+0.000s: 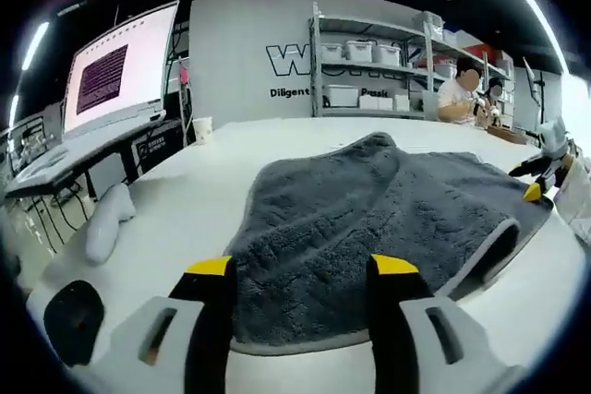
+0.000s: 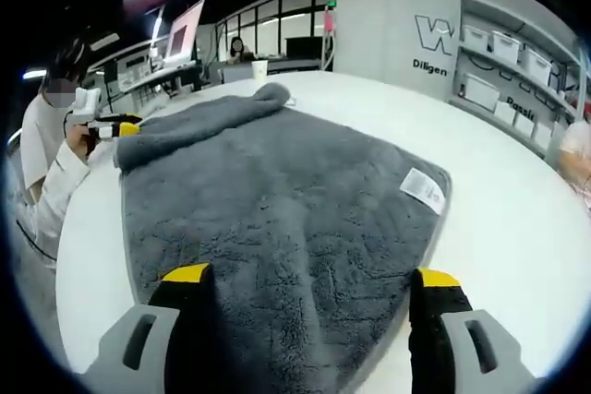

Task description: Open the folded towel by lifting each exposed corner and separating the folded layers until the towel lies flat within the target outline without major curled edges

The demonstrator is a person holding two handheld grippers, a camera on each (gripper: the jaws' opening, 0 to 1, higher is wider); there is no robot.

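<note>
The towel (image 2: 277,219) lies spread on the bench (image 2: 517,219); left gripper (image 1: 303,269) and right gripper (image 2: 309,276) both hover over it, jaws open.

The grey plush towel (image 2: 277,200) lies spread on the white table, far corner bunched, label up.

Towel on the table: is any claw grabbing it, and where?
Nothing is held. The left claw and right claw are both wide open, and the grey towel lies loose on the white table.
</note>
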